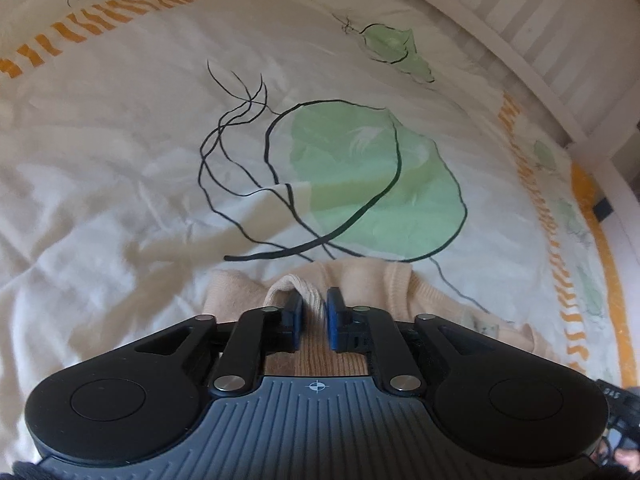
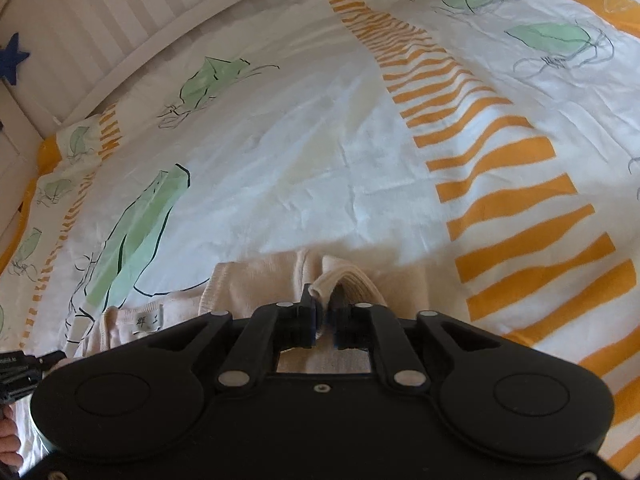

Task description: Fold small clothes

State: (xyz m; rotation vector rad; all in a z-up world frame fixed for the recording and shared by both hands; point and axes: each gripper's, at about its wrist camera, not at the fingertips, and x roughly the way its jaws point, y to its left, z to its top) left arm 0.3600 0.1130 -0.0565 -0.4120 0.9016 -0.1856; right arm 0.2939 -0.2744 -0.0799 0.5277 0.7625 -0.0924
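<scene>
A small pale peach knitted garment [image 1: 360, 280] lies on the bedspread, right in front of both grippers. In the left wrist view a ribbed fold of it stands between the fingers of my left gripper [image 1: 314, 312], whose blue pads are slightly parted and not pinching it. In the right wrist view the same garment [image 2: 256, 280] shows a white label [image 2: 150, 320] near its neckline. A folded edge sits in the narrow gap of my right gripper [image 2: 325, 316], its jaws a little apart. The cloth under both gripper bodies is hidden.
The bedspread [image 1: 120, 160] is white with green leaf prints and orange stripes [image 2: 520, 208]. A white slatted bed rail [image 1: 540, 20] runs along the far side, with a blue star [image 2: 12, 58] on it. The other gripper shows at the picture edge [image 2: 20, 368].
</scene>
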